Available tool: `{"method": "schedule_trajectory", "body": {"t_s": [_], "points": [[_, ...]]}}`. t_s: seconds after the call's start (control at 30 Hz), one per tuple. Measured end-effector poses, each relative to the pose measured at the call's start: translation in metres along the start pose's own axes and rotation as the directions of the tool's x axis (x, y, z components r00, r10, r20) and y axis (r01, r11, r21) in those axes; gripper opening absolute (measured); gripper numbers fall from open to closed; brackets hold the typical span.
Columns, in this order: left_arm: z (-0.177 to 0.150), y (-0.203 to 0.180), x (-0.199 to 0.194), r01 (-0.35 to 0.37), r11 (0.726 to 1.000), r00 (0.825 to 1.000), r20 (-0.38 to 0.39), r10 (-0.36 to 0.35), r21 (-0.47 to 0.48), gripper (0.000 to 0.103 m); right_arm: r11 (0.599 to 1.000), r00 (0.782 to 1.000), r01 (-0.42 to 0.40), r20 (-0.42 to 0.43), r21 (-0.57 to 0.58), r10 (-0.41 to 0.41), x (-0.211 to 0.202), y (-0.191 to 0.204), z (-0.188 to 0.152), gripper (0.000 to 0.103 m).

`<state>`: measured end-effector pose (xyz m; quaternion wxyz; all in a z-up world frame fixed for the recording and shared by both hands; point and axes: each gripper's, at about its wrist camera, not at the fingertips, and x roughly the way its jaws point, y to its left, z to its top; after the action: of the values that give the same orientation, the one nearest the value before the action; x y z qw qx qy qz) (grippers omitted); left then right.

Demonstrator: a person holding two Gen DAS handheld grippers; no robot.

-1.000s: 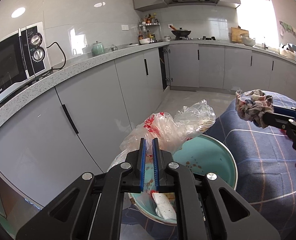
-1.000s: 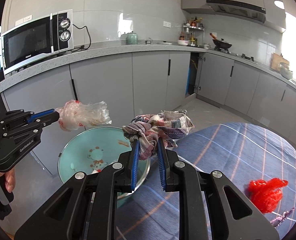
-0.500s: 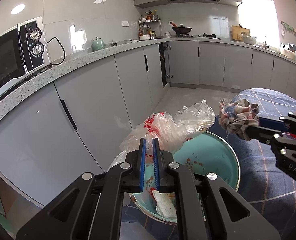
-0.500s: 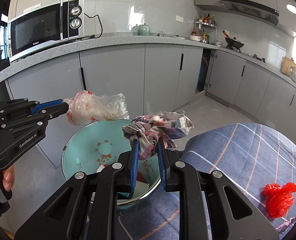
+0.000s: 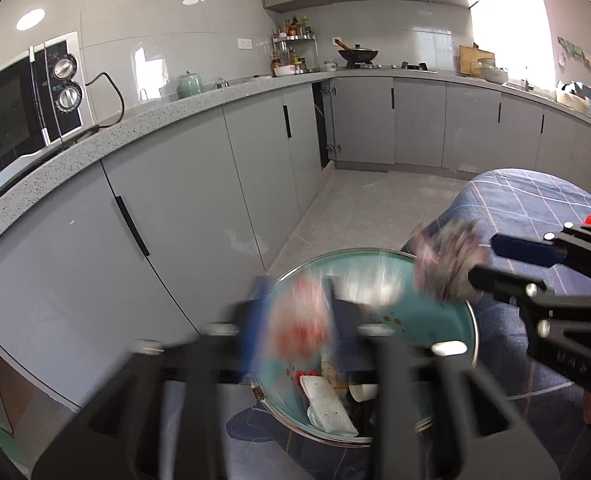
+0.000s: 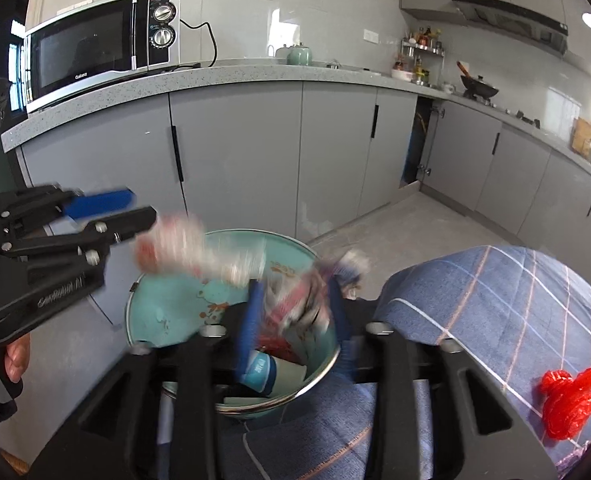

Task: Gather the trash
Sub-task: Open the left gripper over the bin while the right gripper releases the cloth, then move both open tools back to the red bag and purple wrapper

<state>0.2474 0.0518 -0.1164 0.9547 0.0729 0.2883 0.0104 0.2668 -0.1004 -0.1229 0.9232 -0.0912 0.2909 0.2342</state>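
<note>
Left wrist | left tool (image 5: 293, 318) opening, blurred plastic bag (image 5: 301, 320) between | right tool (image 6: 293, 312) opening, cloth wad (image 6: 303, 300) between

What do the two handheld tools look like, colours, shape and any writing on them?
Both are matte black, angular frames with cut-out openings and silver bolt heads. Each ends in two long flat fingers faced with blue pads. The left tool carries pale raised lettering on its side, too blurred to read for sure; the right tool shows faint embossed characters on its body. No cables or sleeves are visible.

Teal bin (image 6: 163, 308); blue plaid tablecloth (image 6: 495, 304); red bag (image 6: 571, 400).
</note>
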Motion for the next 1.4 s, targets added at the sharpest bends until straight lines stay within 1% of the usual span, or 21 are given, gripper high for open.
{"method": "schedule_trajectory", "body": {"t_s": [0.03, 0.13, 0.23, 0.3, 0.37, 0.43, 0.47, 0.53, 0.6, 0.73, 0.8, 0.83, 0.93, 1.03, 1.1, 1.17, 1.23, 1.27, 1.33, 1.37, 1.4], "points": [[0.000, 0.001, -0.002, -0.009, 1.000, 1.000, 0.012, 0.009, -0.006, 0.060, 1.000, 1.000, 0.004, -0.003, 0.009, -0.004, -0.002, -0.002, -0.001, 0.044], [0.001, 0.003, -0.002, -0.003, 1.000, 1.000, 0.011, 0.003, -0.012, 0.060, 0.999, 1.000, 0.027, -0.001, 0.037, -0.027, -0.013, -0.012, -0.005, 0.050], [0.001, 0.002, -0.003, -0.010, 1.000, 1.000, 0.014, 0.010, -0.023, 0.067, 0.994, 0.997, 0.082, -0.009, 0.072, -0.082, -0.032, -0.027, -0.011, 0.053], [-0.001, -0.004, -0.005, -0.018, 0.999, 1.000, 0.016, 0.018, -0.027, 0.071, 0.985, 0.990, 0.144, -0.017, 0.100, -0.143, -0.049, -0.041, -0.019, 0.054], [-0.004, -0.016, -0.009, 0.005, 1.000, 1.000, 0.013, -0.004, -0.021, 0.071, 0.974, 0.981, 0.194, -0.022, 0.120, -0.193, -0.065, -0.056, -0.030, 0.055], [-0.006, -0.032, -0.013, 0.038, 0.999, 0.999, 0.016, -0.038, 0.013, 0.071, 0.961, 0.972, 0.234, -0.034, 0.146, -0.231, -0.080, -0.073, -0.044, 0.057], [-0.007, -0.047, -0.017, 0.057, 0.997, 0.998, 0.020, -0.058, 0.043, 0.071, 0.952, 0.967, 0.256, -0.045, 0.165, -0.252, -0.088, -0.083, -0.052, 0.057], [-0.008, -0.071, -0.024, 0.108, 0.991, 0.994, 0.021, -0.110, 0.085, 0.071, 0.927, 0.948, 0.319, -0.073, 0.195, -0.311, -0.107, -0.106, -0.070, 0.057], [-0.006, -0.100, -0.030, 0.153, 0.980, 0.987, 0.024, -0.157, 0.124, 0.071, 0.894, 0.925, 0.381, -0.099, 0.234, -0.368, -0.127, -0.128, -0.089, 0.057], [0.000, -0.139, -0.037, 0.204, 0.967, 0.977, 0.030, -0.211, 0.155, 0.072, 0.831, 0.887, 0.461, -0.153, 0.311, -0.435, -0.158, -0.166, -0.128, 0.058], [0.003, -0.162, -0.042, 0.234, 0.956, 0.969, 0.030, -0.243, 0.178, 0.072, 0.806, 0.877, 0.479, -0.170, 0.347, -0.449, -0.166, -0.180, -0.144, 0.060], [0.004, -0.173, -0.045, 0.246, 0.950, 0.966, 0.033, -0.257, 0.191, 0.072, 0.787, 0.874, 0.486, -0.182, 0.380, -0.451, -0.171, -0.189, -0.152, 0.060], [0.008, -0.194, -0.047, 0.256, 0.942, 0.961, 0.046, -0.272, 0.216, 0.072, 0.756, 0.878, 0.476, -0.197, 0.448, -0.436, -0.176, -0.202, -0.164, 0.060], [0.010, -0.210, -0.041, 0.235, 0.946, 0.967, 0.049, -0.251, 0.224, 0.072, 0.735, 0.880, 0.475, -0.233, 0.484, -0.415, -0.168, -0.209, -0.167, 0.060], [0.010, -0.213, -0.035, 0.220, 0.953, 0.971, 0.043, -0.233, 0.209, 0.072, 0.726, 0.893, 0.450, -0.244, 0.520, -0.379, -0.159, -0.209, -0.163, 0.060], [0.009, -0.214, -0.031, 0.214, 0.956, 0.974, 0.036, -0.226, 0.201, 0.072, 0.721, 0.890, 0.455, -0.256, 0.522, -0.376, -0.154, -0.207, -0.160, 0.060], [0.005, -0.214, -0.029, 0.215, 0.954, 0.974, 0.031, -0.226, 0.210, 0.072, 0.706, 0.887, 0.462, -0.273, 0.538, -0.373, -0.146, -0.208, -0.157, 0.060], [0.004, -0.216, -0.028, 0.213, 0.953, 0.974, 0.032, -0.224, 0.215, 0.072, 0.692, 0.885, 0.466, -0.290, 0.551, -0.365, -0.141, -0.211, -0.158, 0.059], [0.002, -0.214, -0.028, 0.212, 0.953, 0.974, 0.037, -0.225, 0.218, 0.072, 0.684, 0.885, 0.465, -0.316, 0.562, -0.342, -0.131, -0.213, -0.159, 0.055], [0.002, -0.213, -0.027, 0.219, 0.952, 0.972, 0.035, -0.232, 0.214, 0.072, 0.686, 0.888, 0.457, -0.329, 0.566, -0.320, -0.126, -0.212, -0.160, 0.050], [0.001, -0.213, -0.026, 0.228, 0.951, 0.971, 0.030, -0.239, 0.210, 0.072, 0.687, 0.895, 0.444, -0.329, 0.575, -0.302, -0.124, -0.212, -0.160, 0.044]]}}
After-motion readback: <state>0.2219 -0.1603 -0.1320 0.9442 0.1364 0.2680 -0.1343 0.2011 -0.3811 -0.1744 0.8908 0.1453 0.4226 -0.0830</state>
